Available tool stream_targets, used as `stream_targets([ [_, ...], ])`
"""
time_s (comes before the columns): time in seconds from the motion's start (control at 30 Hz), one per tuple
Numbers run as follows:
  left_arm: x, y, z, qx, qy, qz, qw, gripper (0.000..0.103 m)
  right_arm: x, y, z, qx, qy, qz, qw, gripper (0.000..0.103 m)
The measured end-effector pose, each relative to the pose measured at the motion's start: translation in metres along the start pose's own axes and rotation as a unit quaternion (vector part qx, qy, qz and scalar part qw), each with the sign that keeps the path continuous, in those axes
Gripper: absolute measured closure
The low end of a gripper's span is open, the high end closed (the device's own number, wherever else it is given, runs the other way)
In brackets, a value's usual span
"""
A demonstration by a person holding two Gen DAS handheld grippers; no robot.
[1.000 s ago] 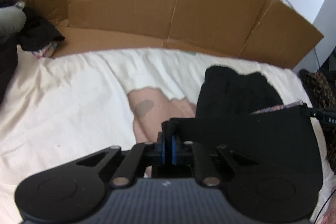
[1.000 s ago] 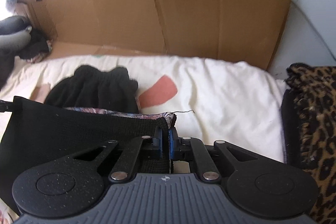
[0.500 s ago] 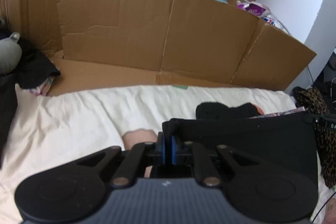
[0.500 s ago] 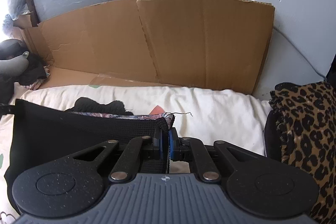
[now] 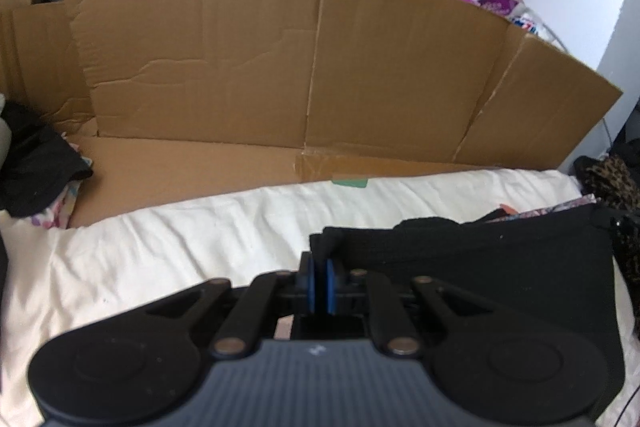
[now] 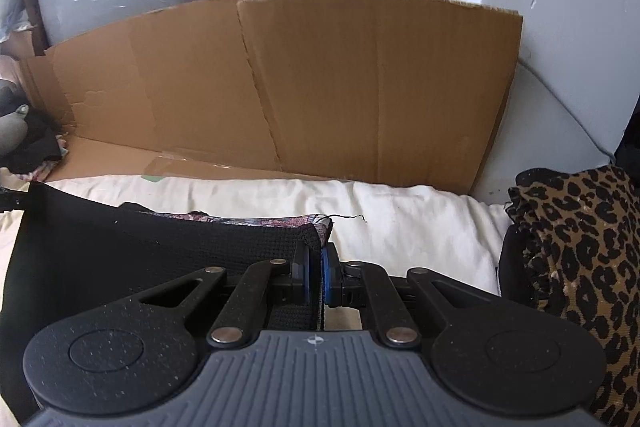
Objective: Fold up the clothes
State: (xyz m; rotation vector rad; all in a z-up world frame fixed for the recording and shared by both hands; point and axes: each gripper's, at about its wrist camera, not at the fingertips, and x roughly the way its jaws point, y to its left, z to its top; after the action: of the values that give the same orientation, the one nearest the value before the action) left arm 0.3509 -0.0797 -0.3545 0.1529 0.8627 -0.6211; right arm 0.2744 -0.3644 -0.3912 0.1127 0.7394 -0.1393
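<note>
The left gripper is pinching one corner of a black garment, its blue pads clenched on the cloth at the lower centre of the left wrist frame. The right gripper is clamping the opposite corner, where a patterned lining is peeking out along the top edge. The garment is hanging stretched between them, filling the lower right of the left view and the lower left of the right view, above a cream sheet. A cardboard wall is standing across the background, and leopard-print fabric is lying at the right edge.
</note>
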Motion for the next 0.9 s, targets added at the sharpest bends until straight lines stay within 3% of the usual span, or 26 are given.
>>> stream_targets([
  [0.23, 0.015, -0.011, 0.010, -0.017, -0.006, 0.017, 0.9997, 0.097, 0.013, -0.010, 0.001, 0.008, 0.005, -0.005, 1.000, 0.098],
  [0.43, 0.037, -0.014, 0.007, -0.013, 0.011, 0.033, 0.9993, 0.097, 0.030, -0.018, -0.004, 0.013, 0.022, -0.004, 1.000, 0.098],
  [0.63, 0.033, -0.011, 0.003, -0.012, 0.001, 0.048, 0.9988, 0.097, 0.037, -0.009, 0.000, 0.003, 0.017, -0.003, 1.000, 0.098],
  [0.9, 0.054, -0.007, 0.003, -0.019, 0.017, 0.041, 0.9988, 0.096, 0.044, -0.004, -0.001, -0.011, 0.025, -0.016, 0.999, 0.098],
])
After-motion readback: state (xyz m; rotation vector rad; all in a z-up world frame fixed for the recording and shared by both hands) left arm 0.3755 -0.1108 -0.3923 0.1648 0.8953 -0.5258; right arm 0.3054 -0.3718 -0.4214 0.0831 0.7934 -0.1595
